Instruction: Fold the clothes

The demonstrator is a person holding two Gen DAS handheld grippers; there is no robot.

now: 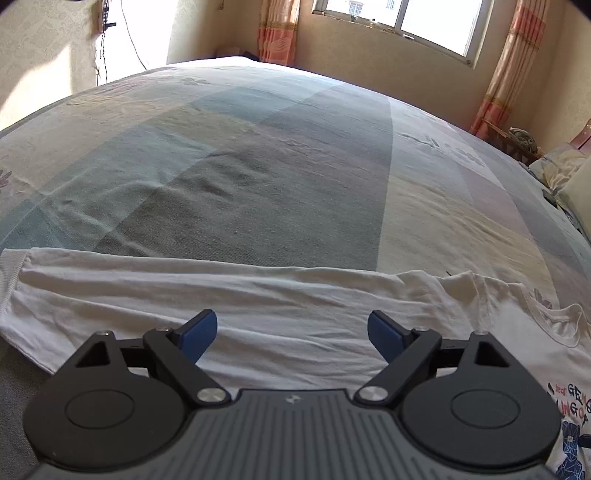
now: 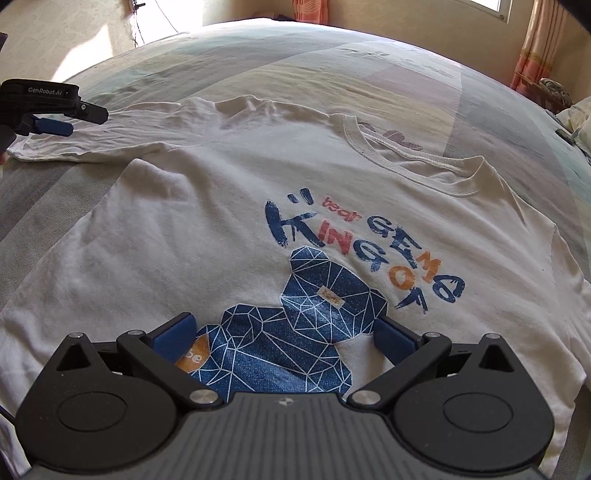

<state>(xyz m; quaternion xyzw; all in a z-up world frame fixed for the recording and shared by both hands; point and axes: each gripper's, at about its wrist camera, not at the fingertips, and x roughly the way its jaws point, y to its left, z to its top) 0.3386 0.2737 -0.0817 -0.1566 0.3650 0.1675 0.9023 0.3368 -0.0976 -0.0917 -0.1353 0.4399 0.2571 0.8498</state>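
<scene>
One wide bed [image 2: 369, 66] carries everything here, its pastel patchwork cover running up to the far edge under the window [image 1: 406, 18]. Spread face up across the near part of the bed lies the white T-shirt [image 2: 184, 240], collar toward the far right side and the blue bear print [image 2: 295, 332] near the bed's front edge; nothing is folded over the body yet, so the task looks barely begun. The long sleeve [image 1: 184, 288] stretches out toward the left edge of the bed, wrinkled but roughly flat, its ribbed cuff [image 1: 11, 266] at the far left end.

The right gripper [image 2: 284, 339] hovers over the bear print with its jaws wide apart and nothing between the pads. The left gripper [image 1: 291, 328] hangs just above the sleeve, jaws wide as well and not pinching cloth; whether its tips brush the fabric I cannot tell.

The likely trouble is a grab that takes only the top layer of the sleeve, or the bed cover along with it, since the cloth is thin and lies tight on the soft surface. A pull from one side alone would drag the whole shirt askew and bunch the shoulder creases, leaving a crooked fold
</scene>
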